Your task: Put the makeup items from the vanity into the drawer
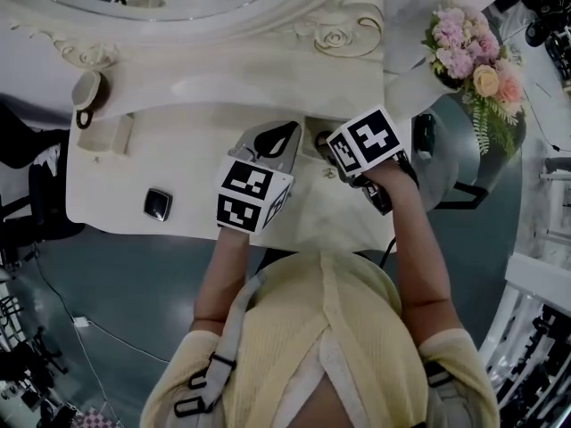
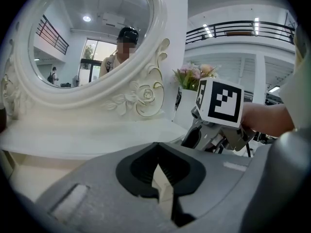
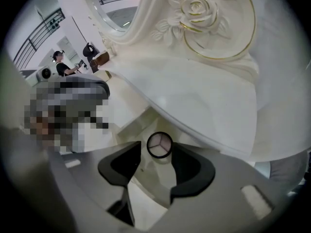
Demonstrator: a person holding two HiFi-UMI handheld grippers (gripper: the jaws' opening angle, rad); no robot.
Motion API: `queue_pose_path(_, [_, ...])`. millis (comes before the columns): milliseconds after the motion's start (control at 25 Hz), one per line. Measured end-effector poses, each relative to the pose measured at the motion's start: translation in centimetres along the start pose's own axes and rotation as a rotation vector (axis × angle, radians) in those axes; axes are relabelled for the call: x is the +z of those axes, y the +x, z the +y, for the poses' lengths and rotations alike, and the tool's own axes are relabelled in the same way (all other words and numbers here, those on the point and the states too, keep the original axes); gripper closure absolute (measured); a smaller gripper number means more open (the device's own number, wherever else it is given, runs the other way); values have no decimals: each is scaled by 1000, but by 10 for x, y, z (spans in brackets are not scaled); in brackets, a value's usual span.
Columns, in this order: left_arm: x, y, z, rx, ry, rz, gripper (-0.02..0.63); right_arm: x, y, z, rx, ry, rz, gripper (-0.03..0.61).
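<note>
A square black compact (image 1: 157, 204) lies on the vanity top (image 1: 98, 190), its detail too small to read. The left gripper (image 2: 158, 174) is pressed together, empty. The right gripper (image 3: 156, 155) stands spread about a round compact (image 3: 160, 145) on the vanity, largely hidden in the head view

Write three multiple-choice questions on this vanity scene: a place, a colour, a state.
1. Where is the small black square case?
A. on the vanity top
B. in an open drawer
C. on the floor
2. What colour is the round compact's rim?
A. gold
B. black
C. red
3. How do the right claw's jaws stand?
A. shut together
B. shut on a brush
C. apart, compact between their tips
Answers: 1 A, it lies on the bare white top; 2 B, a black ring surrounds pale pans; 3 C, the pads stand apart round the compact.
</note>
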State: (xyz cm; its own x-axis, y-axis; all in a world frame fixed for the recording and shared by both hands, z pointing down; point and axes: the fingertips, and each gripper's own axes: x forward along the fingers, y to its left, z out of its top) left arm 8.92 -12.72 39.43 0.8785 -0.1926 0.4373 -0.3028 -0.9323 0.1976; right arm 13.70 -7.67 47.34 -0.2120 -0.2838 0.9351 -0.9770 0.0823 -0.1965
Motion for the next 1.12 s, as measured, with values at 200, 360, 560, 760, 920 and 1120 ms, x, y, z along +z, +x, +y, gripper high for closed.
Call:
queue_pose_path(200, [9,-20,0,26,-21,-52,612,1,-14,7,24,-32,-57,383])
queue_pose_path(360, [20,-46,2,58,-46,-129,612,4,-31,18,40,-90,-113,394])
queue_pose_path(560, [33,-84,7,113,-92,-234,612,15,-59,47,100,-199,-252,410])
queue_pose_path(760, [32,-124,25,224,-123,-308,612,29,-81,73,132,-299,-421,408])
queue_pose_path(920, [21,-149,37,307,-142,-329,612,34,-84,94,172,-365,-492,408])
queue_pose_path(1120, [2,-176,44,414,-167,-337,612,45,-82,123,219,-451,-574,410])
